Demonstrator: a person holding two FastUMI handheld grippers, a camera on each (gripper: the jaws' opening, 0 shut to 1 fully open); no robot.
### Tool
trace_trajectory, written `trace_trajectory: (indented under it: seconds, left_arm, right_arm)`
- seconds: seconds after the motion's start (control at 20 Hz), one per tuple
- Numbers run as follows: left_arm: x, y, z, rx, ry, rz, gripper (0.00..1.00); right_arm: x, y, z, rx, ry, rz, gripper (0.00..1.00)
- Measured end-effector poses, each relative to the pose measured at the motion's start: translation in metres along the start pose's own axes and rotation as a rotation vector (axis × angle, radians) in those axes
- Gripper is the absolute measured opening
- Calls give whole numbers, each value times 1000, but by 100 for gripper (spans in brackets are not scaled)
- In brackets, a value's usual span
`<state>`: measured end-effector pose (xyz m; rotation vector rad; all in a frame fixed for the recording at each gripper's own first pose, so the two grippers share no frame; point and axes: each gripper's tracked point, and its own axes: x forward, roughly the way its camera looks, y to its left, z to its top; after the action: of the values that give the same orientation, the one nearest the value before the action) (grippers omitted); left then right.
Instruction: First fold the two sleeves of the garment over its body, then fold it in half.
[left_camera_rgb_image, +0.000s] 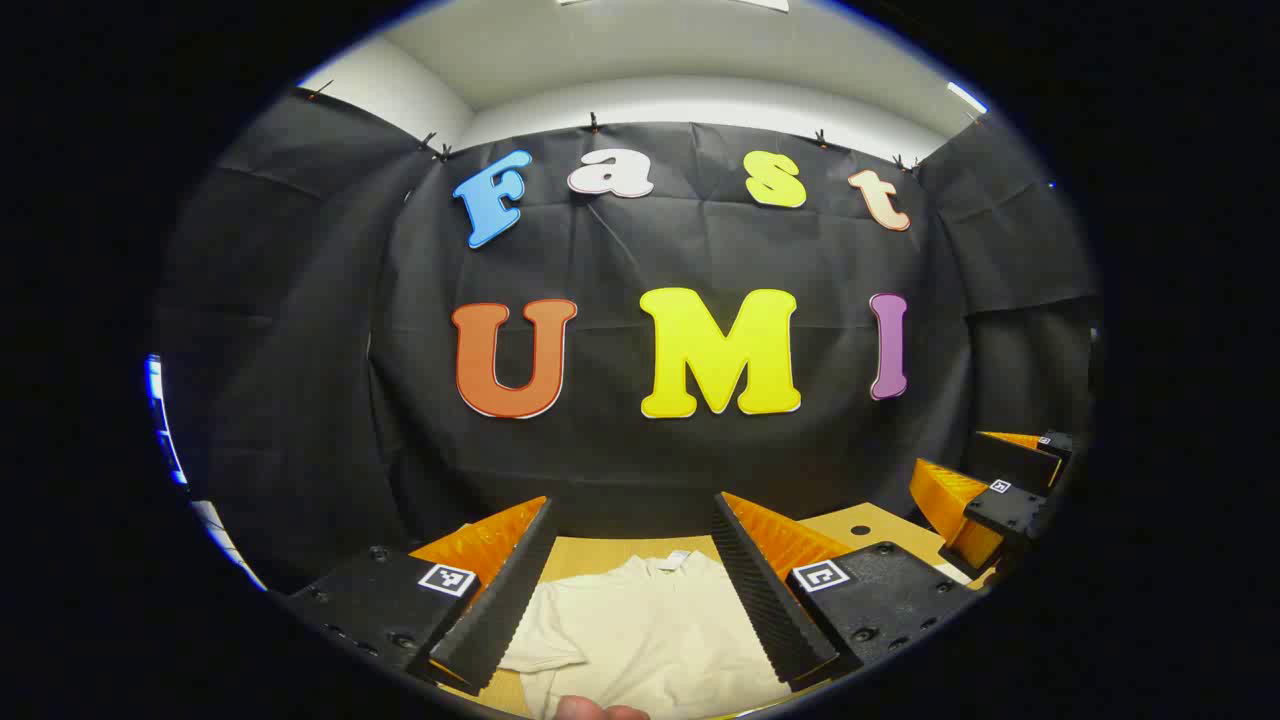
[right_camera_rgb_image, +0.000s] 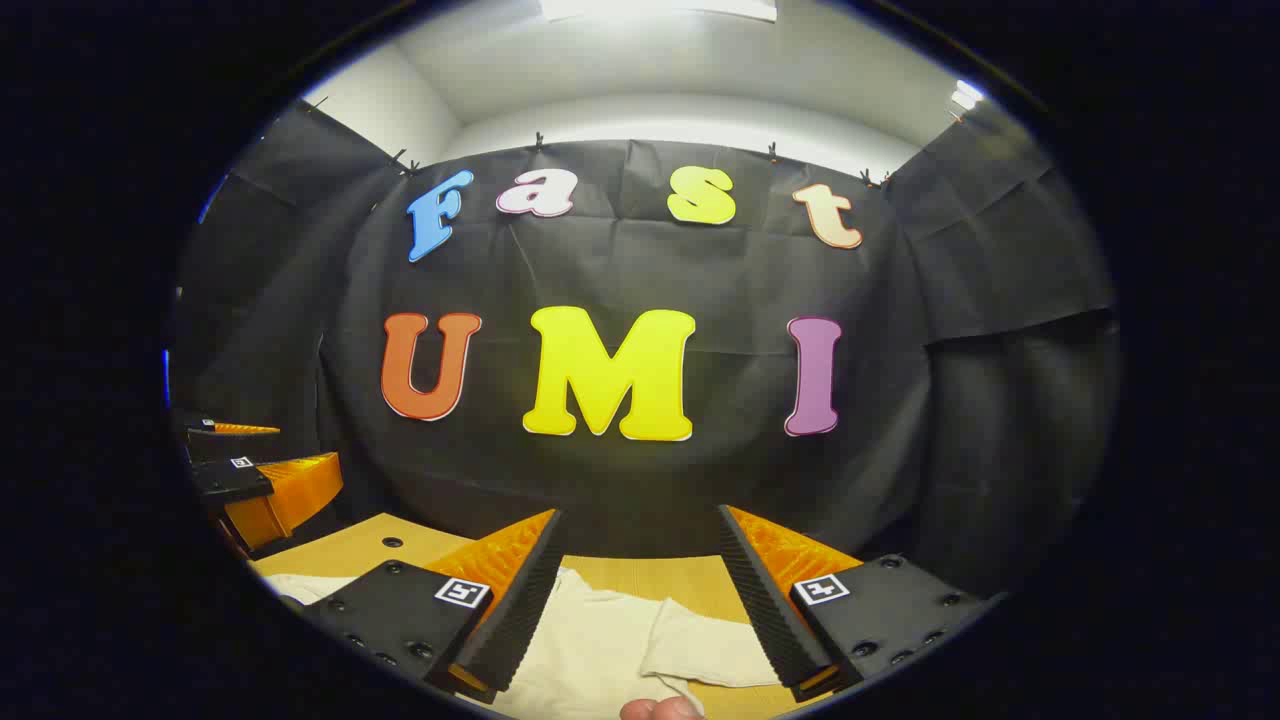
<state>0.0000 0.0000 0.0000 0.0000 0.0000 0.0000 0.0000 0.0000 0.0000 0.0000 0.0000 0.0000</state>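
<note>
Both hand-held grippers (left_camera_rgb_image: 635, 600) (right_camera_rgb_image: 635, 610) hang open above the cream garment (left_camera_rgb_image: 650, 630).

- We see the garment (left_camera_rgb_image: 650, 630) lying on the table (left_camera_rgb_image: 860, 525), below and between the left gripper (left_camera_rgb_image: 632, 590) fingers.
- Beyond its right finger sits the right gripper (left_camera_rgb_image: 985, 500).

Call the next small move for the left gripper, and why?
Probably lower the left gripper onto the sleeve nearest it. Its jaws stand open above the cream garment, which lies flat on the wooden table with both sleeves spread, neither folded in yet.
</note>
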Motion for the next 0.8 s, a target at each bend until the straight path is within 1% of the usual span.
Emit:
trace_trajectory:
  seconds: [0.1,0.25,0.45,0.6,0.8]
  left_arm:
    - [1,-5,1,0,-6,-6,98]
    - [3,-5,5,-1,-13,9,99]
    - [5,-7,10,1,-30,10,99]
    - [10,-17,0,-16,-2,-14,99]
    - [15,-24,-2,-10,0,-25,99]
  right_arm:
    - [0,-4,1,7,1,-2,94]
    - [4,-13,2,13,-1,-28,94]
    - [8,-13,4,14,5,-38,94]
    - [9,-17,2,24,10,-43,94]
    - [12,-25,2,25,14,-40,94]
